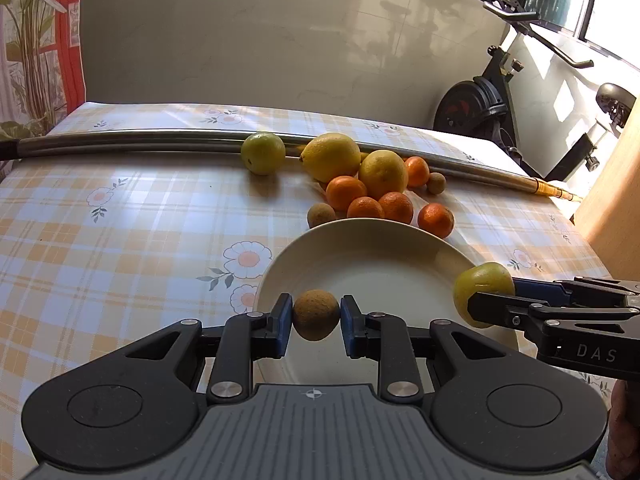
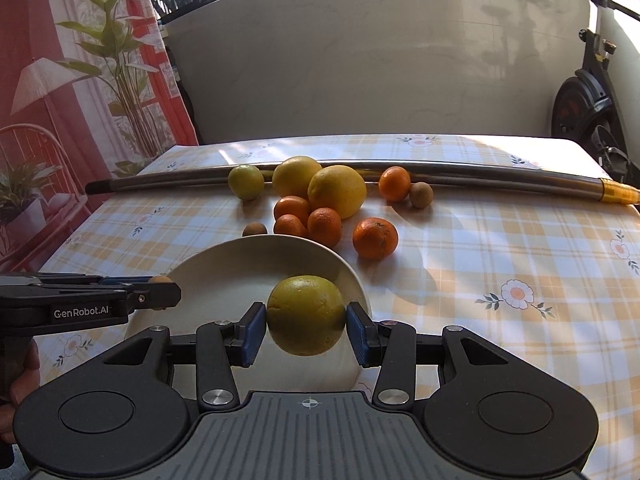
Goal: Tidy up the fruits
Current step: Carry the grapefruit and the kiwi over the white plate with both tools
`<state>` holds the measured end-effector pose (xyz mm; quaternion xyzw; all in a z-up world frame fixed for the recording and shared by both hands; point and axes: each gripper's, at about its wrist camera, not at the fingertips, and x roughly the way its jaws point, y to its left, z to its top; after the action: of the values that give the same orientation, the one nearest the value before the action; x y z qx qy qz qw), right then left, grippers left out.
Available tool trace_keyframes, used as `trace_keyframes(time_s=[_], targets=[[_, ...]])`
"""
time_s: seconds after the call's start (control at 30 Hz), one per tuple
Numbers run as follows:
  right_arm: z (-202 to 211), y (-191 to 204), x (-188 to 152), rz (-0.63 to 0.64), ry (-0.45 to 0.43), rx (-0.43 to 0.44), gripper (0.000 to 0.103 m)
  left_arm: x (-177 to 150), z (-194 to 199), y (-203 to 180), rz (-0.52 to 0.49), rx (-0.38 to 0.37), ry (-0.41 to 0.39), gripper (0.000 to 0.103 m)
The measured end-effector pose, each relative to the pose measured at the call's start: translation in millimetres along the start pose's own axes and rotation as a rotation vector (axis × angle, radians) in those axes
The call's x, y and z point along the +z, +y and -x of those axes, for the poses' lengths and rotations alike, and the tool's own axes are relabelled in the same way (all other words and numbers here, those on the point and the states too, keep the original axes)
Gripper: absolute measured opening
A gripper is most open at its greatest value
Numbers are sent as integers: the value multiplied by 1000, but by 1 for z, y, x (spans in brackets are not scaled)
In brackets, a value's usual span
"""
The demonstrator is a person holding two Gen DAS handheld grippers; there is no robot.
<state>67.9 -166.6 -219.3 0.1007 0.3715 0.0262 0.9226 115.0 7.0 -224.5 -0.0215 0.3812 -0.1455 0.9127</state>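
My left gripper (image 1: 316,322) is shut on a small brown fruit (image 1: 316,314) and holds it over the near part of the white plate (image 1: 360,240). My right gripper (image 2: 306,322) is shut on a yellow-green citrus (image 2: 306,314) and holds it over the plate's (image 2: 240,252) right side. That citrus also shows in the left wrist view (image 1: 482,288). Behind the plate lie two lemons (image 1: 332,156) (image 1: 383,174), a green lime (image 1: 263,153), several mandarins (image 1: 346,192) and two small brown fruits (image 1: 321,215) (image 1: 436,182). The plate is empty.
A long steel tube (image 1: 140,140) lies across the checked tablecloth (image 1: 120,240) behind the fruit. An exercise bike (image 1: 492,104) stands off the table's far right. A wooden panel (image 1: 612,208) is at the right edge.
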Motion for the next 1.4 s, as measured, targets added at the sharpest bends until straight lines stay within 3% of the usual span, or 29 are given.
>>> trace_keyframes(time_s=[0.67, 1.4], targets=[[-6, 1, -11, 9, 50, -11, 41, -12, -2, -2, -37, 53, 36, 27], [-4, 0, -11, 19, 50, -24, 41, -14, -3, -1, -19, 46, 42, 28]])
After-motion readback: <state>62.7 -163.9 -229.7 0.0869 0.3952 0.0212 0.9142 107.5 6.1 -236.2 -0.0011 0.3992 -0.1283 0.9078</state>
